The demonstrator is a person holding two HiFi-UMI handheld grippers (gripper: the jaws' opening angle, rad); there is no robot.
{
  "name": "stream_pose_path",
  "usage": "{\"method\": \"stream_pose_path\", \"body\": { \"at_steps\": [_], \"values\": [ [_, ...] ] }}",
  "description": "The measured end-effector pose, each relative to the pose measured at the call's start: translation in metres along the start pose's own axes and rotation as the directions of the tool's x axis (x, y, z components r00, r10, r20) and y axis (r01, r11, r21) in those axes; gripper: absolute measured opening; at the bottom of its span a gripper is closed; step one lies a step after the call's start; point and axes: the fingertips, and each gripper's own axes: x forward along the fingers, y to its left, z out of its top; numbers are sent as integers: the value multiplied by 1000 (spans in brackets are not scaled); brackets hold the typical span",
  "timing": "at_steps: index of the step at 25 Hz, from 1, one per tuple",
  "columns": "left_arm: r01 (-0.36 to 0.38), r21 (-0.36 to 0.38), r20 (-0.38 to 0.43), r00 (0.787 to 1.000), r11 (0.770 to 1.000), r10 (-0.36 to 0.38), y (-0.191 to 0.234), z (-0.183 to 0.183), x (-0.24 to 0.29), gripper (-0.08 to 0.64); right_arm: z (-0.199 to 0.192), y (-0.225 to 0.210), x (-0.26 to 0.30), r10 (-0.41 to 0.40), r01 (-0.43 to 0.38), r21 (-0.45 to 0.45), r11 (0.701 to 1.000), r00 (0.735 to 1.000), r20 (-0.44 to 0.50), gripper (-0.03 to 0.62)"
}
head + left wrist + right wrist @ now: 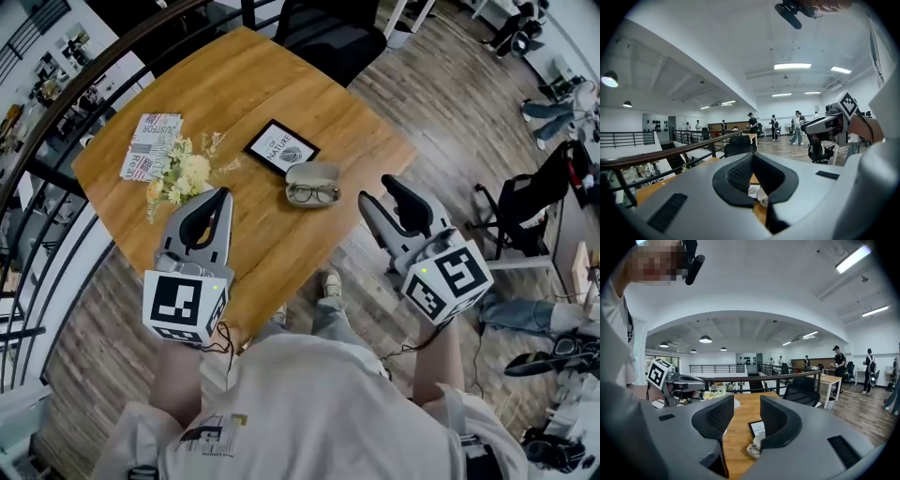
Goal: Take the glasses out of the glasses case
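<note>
Sitting in the open case (314,172) on the table (281,103): glasses (312,193). Left gripper (222,195) is pinched closed on nothing, right gripper (376,188) has its jaws apart.

The table (253,84) is warm orange-brown with wood grain, the glasses case (312,172) pale grey, the glasses (313,194) dark-rimmed, the card (281,147) white in a black frame, the flowers (187,173) cream-yellow, the far-left leaflet (150,145) white with red print.

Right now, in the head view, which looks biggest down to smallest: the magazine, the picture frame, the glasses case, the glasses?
1. the magazine, but only just: the picture frame looks nearly as big
2. the picture frame
3. the glasses case, lying open
4. the glasses, resting inside the case
</note>
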Motion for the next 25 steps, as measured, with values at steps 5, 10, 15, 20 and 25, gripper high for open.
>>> {"method": "stream_pose_path", "body": {
  "at_steps": [5,10,15,20,25],
  "values": [
    [-88,-18,-34,996,996,87,-9,0,22,15,-10,-30,21,123,-124,-15,992,992,-28,196],
    [-194,-12,-57,980,981,193,-26,7,43,15,-20,-58,36,290,-295,-51,954,954,-77,195],
    [-255,-42,-88,964,966,251,-38,10,63,15,-25,-82,50,373,-380,-67,923,923,-97,195],
    [-308,-37,-135,944,951,300,-47,1,76,15,-31,-96,66,440,-444,-40,895,894,-82,195],
    [-324,-48,-167,935,945,312,-51,-8,84,15,-33,-96,74,541,-541,23,841,839,-63,183]
  ]
}}
